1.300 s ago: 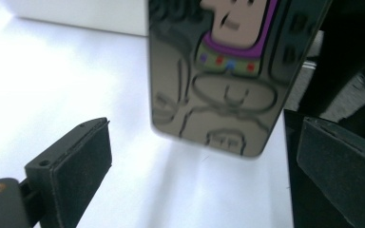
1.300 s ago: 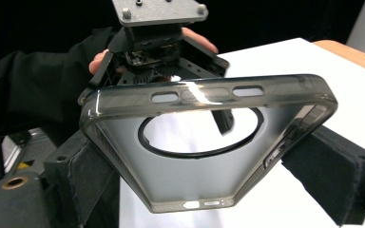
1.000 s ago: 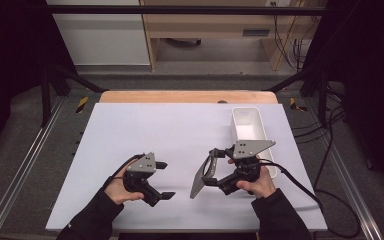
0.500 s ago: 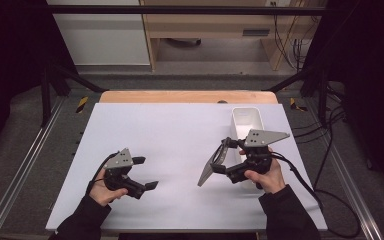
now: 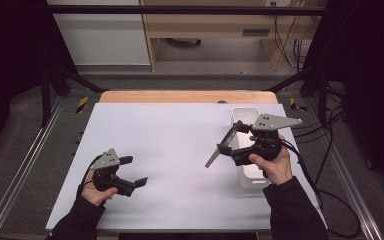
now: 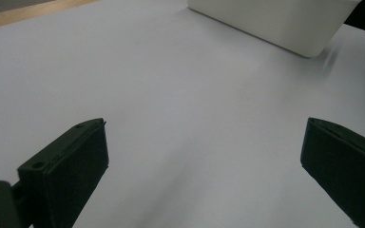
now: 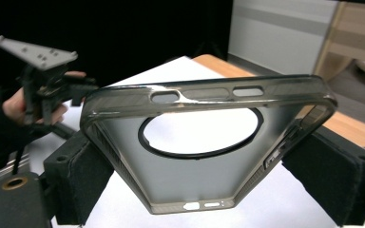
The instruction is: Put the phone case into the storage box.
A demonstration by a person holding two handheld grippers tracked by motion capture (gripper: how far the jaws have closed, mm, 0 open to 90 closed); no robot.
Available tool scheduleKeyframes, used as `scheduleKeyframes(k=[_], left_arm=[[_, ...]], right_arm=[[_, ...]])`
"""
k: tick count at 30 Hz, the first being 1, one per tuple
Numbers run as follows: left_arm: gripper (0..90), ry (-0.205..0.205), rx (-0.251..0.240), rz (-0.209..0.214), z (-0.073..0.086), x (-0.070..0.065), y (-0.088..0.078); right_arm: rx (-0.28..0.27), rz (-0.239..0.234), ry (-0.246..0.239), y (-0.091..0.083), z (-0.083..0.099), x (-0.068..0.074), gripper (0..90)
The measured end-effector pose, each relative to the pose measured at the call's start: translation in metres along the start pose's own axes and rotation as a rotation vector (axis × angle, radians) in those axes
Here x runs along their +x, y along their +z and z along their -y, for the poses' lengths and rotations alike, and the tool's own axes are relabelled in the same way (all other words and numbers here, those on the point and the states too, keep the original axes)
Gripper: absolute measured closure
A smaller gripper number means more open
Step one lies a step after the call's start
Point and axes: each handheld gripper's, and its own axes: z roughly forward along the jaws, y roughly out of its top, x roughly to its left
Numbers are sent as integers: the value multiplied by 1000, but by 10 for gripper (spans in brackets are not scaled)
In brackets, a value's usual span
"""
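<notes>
**Right gripper lifts phone case beside white bin**

Right gripper (image 5: 228,148) clamps a smoky translucent phone case (image 5: 223,146) by its two long edges, jaws closed only to the case's width; the case hangs clear above the white table (image 5: 170,135), its long axis slanting from near-left to far-right; the white bin (image 5: 245,145) sits directly right of the case, under the holding hand, so any drop looks a short move rightward for this nearer arm. Left gripper (image 5: 129,171) rests at the table's near-left, well apart, jaws spread wide with nothing between them.
</notes>
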Motion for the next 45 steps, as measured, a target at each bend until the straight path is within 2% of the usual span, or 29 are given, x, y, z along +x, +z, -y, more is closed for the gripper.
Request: scheduleKeyframes(k=[13, 17, 22, 38, 45], left_arm=[[14, -19, -1, -28, 7, 6, -6], [14, -25, -1, -36, 8, 8, -6], [16, -27, -2, -40, 9, 9, -7], [17, -25, 7, -49, 11, 10, -6], [17, -24, 9, -50, 11, 10, -6]], right_arm=[[-19, 181, 38, -11, -36, -16, 121], [-23, 248, 63, -13, -42, -21, 121], [-24, 323, 81, -14, -44, -28, 121], [-28, 498, 125, -7, -47, -52, 119], [-23, 564, 164, -1, -45, -65, 119]])
